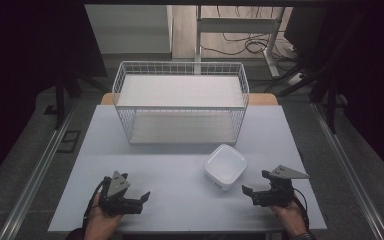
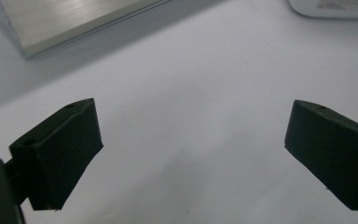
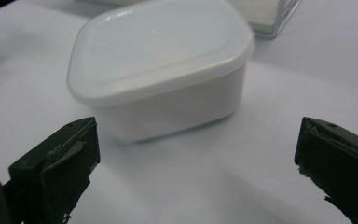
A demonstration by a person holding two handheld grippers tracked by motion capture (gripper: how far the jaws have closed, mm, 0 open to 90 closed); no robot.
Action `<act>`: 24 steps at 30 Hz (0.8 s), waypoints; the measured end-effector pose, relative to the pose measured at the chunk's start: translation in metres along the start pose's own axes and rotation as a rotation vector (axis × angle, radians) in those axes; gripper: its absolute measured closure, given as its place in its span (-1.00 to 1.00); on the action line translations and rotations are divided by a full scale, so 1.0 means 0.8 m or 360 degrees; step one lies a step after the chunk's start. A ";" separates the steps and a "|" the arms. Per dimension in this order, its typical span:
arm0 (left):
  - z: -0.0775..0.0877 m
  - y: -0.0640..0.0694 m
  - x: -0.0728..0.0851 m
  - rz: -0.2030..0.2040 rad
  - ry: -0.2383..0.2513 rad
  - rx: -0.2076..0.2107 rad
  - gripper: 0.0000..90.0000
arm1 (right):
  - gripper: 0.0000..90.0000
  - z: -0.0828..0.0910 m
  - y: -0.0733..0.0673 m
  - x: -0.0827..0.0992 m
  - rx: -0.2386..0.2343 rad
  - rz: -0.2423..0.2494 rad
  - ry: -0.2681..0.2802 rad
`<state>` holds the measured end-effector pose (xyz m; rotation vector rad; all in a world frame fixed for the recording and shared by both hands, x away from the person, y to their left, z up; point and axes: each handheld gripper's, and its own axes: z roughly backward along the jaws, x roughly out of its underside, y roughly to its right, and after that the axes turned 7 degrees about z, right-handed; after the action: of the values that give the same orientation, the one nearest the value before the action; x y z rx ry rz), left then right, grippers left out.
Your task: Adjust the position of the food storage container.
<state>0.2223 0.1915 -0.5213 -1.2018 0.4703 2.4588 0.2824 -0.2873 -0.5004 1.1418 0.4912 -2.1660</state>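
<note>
Pale bench (image 1: 145, 165) under me, I'd ease my right tongs (image 1: 250, 192), spread wide and empty, straight ahead to straddle the tub (image 1: 224, 166) just in front, low below its lid rim, while my left tongs (image 1: 142, 199) wait apart, well aside.

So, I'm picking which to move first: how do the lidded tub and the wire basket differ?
The white tub is small, solid-walled and closed by a lid; the wire basket is much larger, see-through mesh and open on top. The tub sits near the right gripper; the basket stands farther back. Both are white and rest on the table.
</note>
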 end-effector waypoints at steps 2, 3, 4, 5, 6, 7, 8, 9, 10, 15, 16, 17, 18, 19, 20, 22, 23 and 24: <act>0.000 -0.002 0.000 0.0020 0.0018 0.0011 -0.93 | -1.00 -0.001 0.001 0.000 0.0012 -0.0015 0.0003; -0.002 -0.004 0.001 0.0021 0.0030 0.0016 -0.93 | -1.00 -0.002 0.002 0.001 0.0028 -0.0039 -0.0007; -0.003 -0.004 0.001 0.0010 0.0028 0.0012 -0.93 | -1.00 -0.003 0.001 0.001 0.0037 -0.0049 -0.0006; -0.003 -0.004 0.001 0.0010 0.0028 0.0012 -0.93 | -1.00 -0.003 0.001 0.001 0.0037 -0.0049 -0.0006; -0.005 -0.003 0.001 0.0006 0.0024 0.0020 -0.93 | -1.00 -0.003 0.000 0.001 0.0028 -0.0046 -0.0006; -0.005 -0.003 0.001 0.0010 0.0025 0.0031 -0.93 | -1.00 -0.004 -0.001 0.000 0.0018 -0.0034 -0.0009; -0.005 -0.003 0.001 0.0010 0.0025 0.0031 -0.93 | -1.00 -0.004 -0.001 0.000 0.0018 -0.0034 -0.0009; -0.005 -0.003 0.001 0.0014 0.0035 0.0037 -0.93 | -1.00 -0.004 -0.002 0.000 0.0006 -0.0016 -0.0017; -0.005 -0.003 0.001 0.0008 0.0045 0.0039 -0.93 | -1.00 -0.005 -0.004 -0.001 -0.0002 -0.0007 -0.0025; -0.004 -0.004 0.001 -0.0006 0.0066 0.0037 -0.94 | -1.00 -0.008 -0.007 -0.002 -0.0001 0.0037 -0.0084; -0.004 -0.004 0.001 -0.0010 0.0066 0.0040 -0.94 | -1.00 -0.009 -0.008 -0.002 -0.0001 0.0039 -0.0091; -0.004 -0.004 0.002 -0.0011 0.0066 0.0043 -0.94 | -0.99 -0.009 -0.008 -0.002 -0.0001 0.0043 -0.0100; -0.005 -0.004 0.002 -0.0012 0.0065 0.0049 -0.94 | -0.97 -0.009 -0.008 -0.003 0.0001 0.0044 -0.0104; -0.005 -0.003 0.002 -0.0011 0.0066 0.0057 -0.94 | -0.93 -0.009 -0.008 -0.003 0.0000 0.0041 -0.0109; -0.005 -0.003 0.002 -0.0011 0.0066 0.0057 -0.94 | -0.93 -0.009 -0.008 -0.003 0.0000 0.0041 -0.0109; -0.005 -0.003 0.002 -0.0013 0.0071 0.0077 -0.94 | -0.85 -0.009 -0.006 -0.004 0.0000 0.0030 -0.0116; -0.005 -0.001 0.002 -0.0021 0.0074 0.0090 -0.94 | -0.73 -0.008 -0.005 -0.005 -0.0008 0.0024 -0.0125; -0.005 -0.001 0.002 -0.0024 0.0077 0.0101 -0.94 | -0.67 -0.007 -0.004 -0.006 -0.0004 0.0027 -0.0129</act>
<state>0.2248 0.1902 -0.5249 -1.2371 0.5464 2.3886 0.2854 -0.2800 -0.4997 1.0484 0.4471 -2.1867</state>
